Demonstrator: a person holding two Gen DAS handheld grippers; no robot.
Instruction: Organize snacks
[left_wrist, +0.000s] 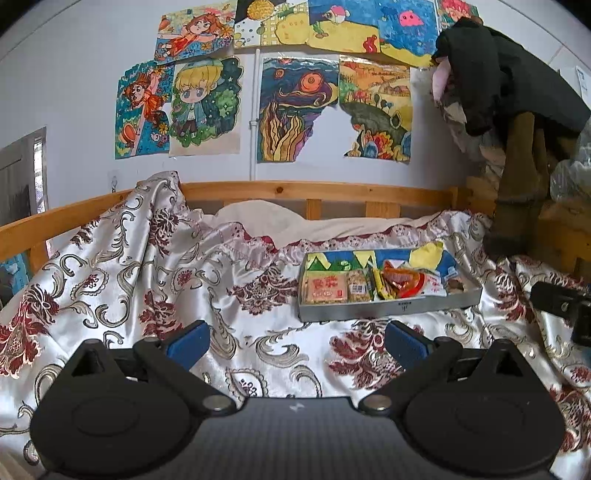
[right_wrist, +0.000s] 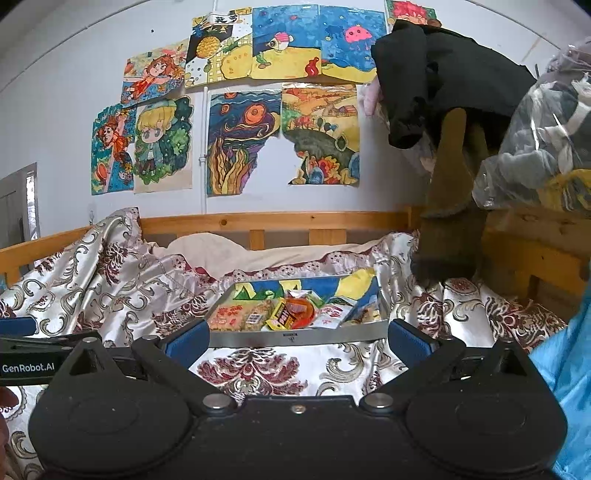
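The left gripper (left_wrist: 297, 343) has its jaws spread wide with nothing between them. Its blue pads (left_wrist: 188, 341) hang over the shiny bedspread (left_wrist: 110, 280), a silver cloth with dark red flowers and grey swirls. The right gripper (right_wrist: 297, 341) is spread wide too and holds nothing. Its blue pads (right_wrist: 408, 341) sit low over the same cloth, just in front of the tray.

The grey metal tray (left_wrist: 369, 308) lies flat on the bedspread. It is a little way ahead of the left gripper and off to its right. In the right wrist view the tray's near wall (right_wrist: 295, 336) runs across right between the two pads. Inside the tray, the snacks lie side by side. A flat orange pack with red writing (left_wrist: 325, 288) is at the left end. Beside it is a small clear pack of nuts (left_wrist: 358, 287). Then comes a yellow wrapper (left_wrist: 382, 286), a red and orange pack (left_wrist: 404, 280) and a white pack (left_wrist: 434, 284). A bright painted paper (left_wrist: 373, 258) lines the far part of the tray.

Beyond the tray is a wooden bed rail (left_wrist: 295, 192). On the wall above it hang many colourful drawings (left_wrist: 299, 110). A heap of dark clothes (left_wrist: 509, 74) is piled at the far right.
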